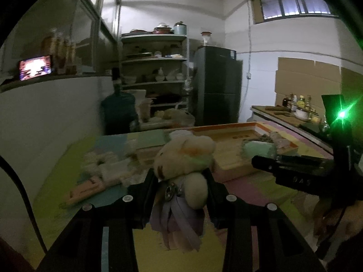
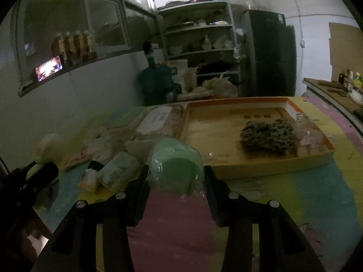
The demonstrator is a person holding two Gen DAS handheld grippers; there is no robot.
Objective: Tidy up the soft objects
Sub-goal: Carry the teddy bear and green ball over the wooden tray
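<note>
My left gripper (image 1: 181, 176) is shut on a cream teddy bear (image 1: 186, 156) with a lilac ribbon dress, held above the pastel mat. My right gripper (image 2: 175, 174) is shut on a green plastic-wrapped roll (image 2: 177, 165), held just above the mat; the roll also shows in the left wrist view (image 1: 256, 149). An orange-rimmed tray (image 2: 229, 106) lies beyond, holding a dark speckled sponge (image 2: 270, 136) and a clear wrapped item (image 2: 308, 133). The bear shows at the left edge of the right wrist view (image 2: 47, 147).
Loose soft items lie left of the tray: a wrapped pale green pack (image 2: 118, 170), white fluffy pieces (image 1: 102, 161) and a pink flat piece (image 1: 86, 190). A flat box (image 2: 156, 117) sits beside the tray. A water jug (image 1: 118, 111), shelves (image 1: 156, 72) and fridge (image 1: 217, 86) stand behind.
</note>
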